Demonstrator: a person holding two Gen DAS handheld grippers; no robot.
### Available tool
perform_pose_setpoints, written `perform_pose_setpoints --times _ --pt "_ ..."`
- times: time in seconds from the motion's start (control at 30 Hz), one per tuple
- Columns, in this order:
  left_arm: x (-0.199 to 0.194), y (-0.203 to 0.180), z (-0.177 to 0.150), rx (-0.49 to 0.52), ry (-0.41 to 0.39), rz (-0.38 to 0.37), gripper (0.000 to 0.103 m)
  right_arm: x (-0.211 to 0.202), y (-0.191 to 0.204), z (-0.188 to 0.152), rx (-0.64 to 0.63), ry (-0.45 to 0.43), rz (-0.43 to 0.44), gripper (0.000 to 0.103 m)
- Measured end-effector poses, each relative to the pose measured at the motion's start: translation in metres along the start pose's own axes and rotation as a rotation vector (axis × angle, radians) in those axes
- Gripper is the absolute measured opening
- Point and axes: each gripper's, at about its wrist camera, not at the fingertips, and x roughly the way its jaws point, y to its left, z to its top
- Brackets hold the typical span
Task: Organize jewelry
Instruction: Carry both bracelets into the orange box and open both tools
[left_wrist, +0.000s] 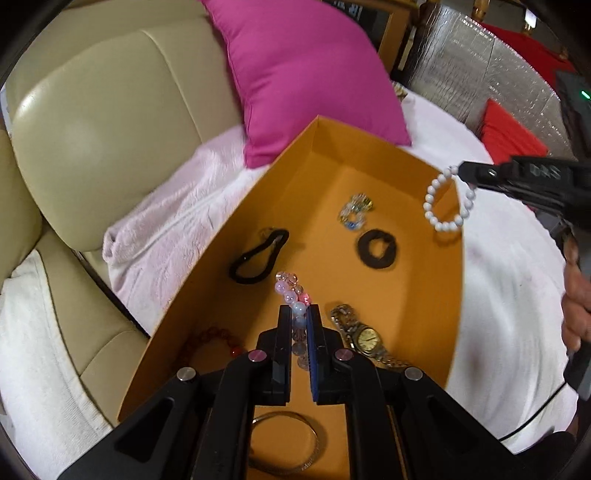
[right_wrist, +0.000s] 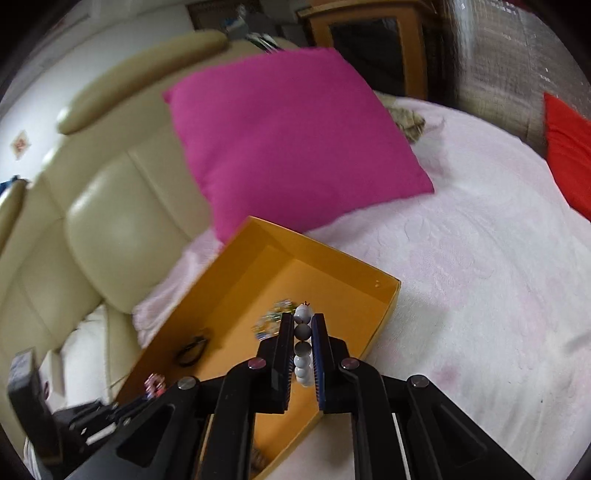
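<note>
An open orange box (left_wrist: 458, 280) lies on a pink-white blanket. My left gripper (left_wrist: 299, 314) is shut on a pink and clear bead bracelet (left_wrist: 286, 286) over the box floor. My right gripper (left_wrist: 466, 173) enters from the right, shut on a white bead bracelet (left_wrist: 430, 206) that hangs above the box's right wall. In the right wrist view the white beads (right_wrist: 303, 349) sit between my right gripper's (right_wrist: 303, 321) fingers over the box (right_wrist: 388, 306). My left gripper (right_wrist: 122, 404) shows at lower left there.
In the box lie a black hair tie (left_wrist: 258, 258), a dark scrunchie (left_wrist: 376, 248), a crystal bracelet (left_wrist: 354, 212), a gold watch (left_wrist: 364, 338), red beads (left_wrist: 218, 339) and a metal bangle (left_wrist: 284, 443). A magenta pillow (left_wrist: 310, 74) and cream sofa (left_wrist: 92, 129) stand behind.
</note>
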Motion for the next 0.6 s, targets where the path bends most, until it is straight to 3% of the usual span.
perform_pose_setpoints --times 0.27,0.3,0.37,0.43,0.6 --pt "0.029 -0.006 0.008 0.017 0.068 -0.003 0.010 0.041 -0.003 0.016 0.041 0.065 -0.020 0.011" --pt "0.032 -0.006 0.008 0.016 0.076 0.000 0.013 0.045 -0.006 0.016 0.042 0.074 -0.056 0.011" --pt "0.033 -0.004 0.006 0.015 0.091 -0.007 0.041 0.053 -0.012 0.015 0.049 0.119 -0.109 0.012" --pt "0.026 -0.003 0.004 0.021 0.076 -0.030 0.055 0.050 -0.019 0.013 0.056 0.130 -0.138 0.013" --pt "-0.018 0.007 0.000 0.051 -0.006 -0.030 0.056 0.008 -0.017 0.002 0.029 0.045 -0.066 0.014"
